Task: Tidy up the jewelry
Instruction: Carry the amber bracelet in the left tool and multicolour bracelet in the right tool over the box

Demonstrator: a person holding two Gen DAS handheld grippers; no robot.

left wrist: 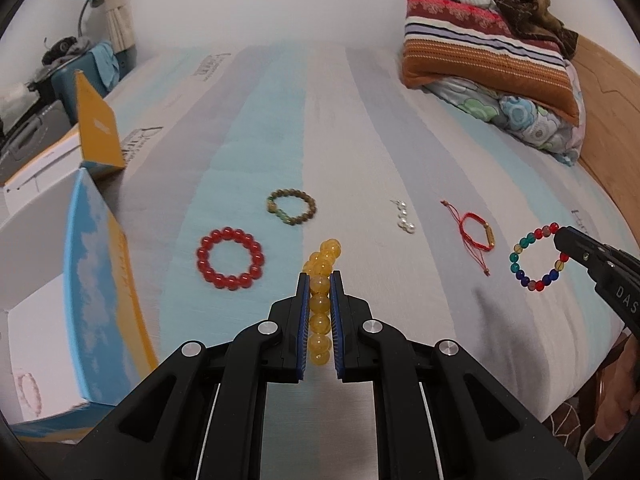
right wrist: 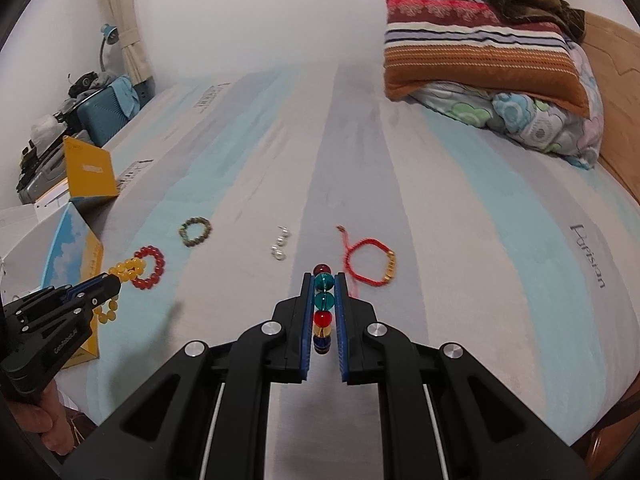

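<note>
My left gripper point(left wrist: 319, 276) is shut on a yellow bead bracelet point(left wrist: 320, 312), lifted above the striped bed. My right gripper point(right wrist: 323, 278) is shut on a multicoloured bead bracelet point(right wrist: 323, 300), also off the sheet. In the left wrist view that multicoloured bracelet point(left wrist: 536, 258) hangs from the right gripper's tip at the far right. In the right wrist view the yellow bracelet point(right wrist: 126, 270) hangs from the left gripper at the left. On the bed lie a red bead bracelet point(left wrist: 230, 258), a brown-green bead bracelet point(left wrist: 291, 207), a pearl piece point(left wrist: 404, 218) and a red cord bracelet point(left wrist: 476, 236).
An open white box with a blue and orange lid point(left wrist: 100, 300) stands at the bed's left edge, with a pink bracelet point(left wrist: 29, 394) inside. Folded quilts and a pillow point(left wrist: 488, 64) are stacked at the back right by the wooden headboard point(left wrist: 608, 92). A person's hand point(right wrist: 36, 420) holds the left gripper.
</note>
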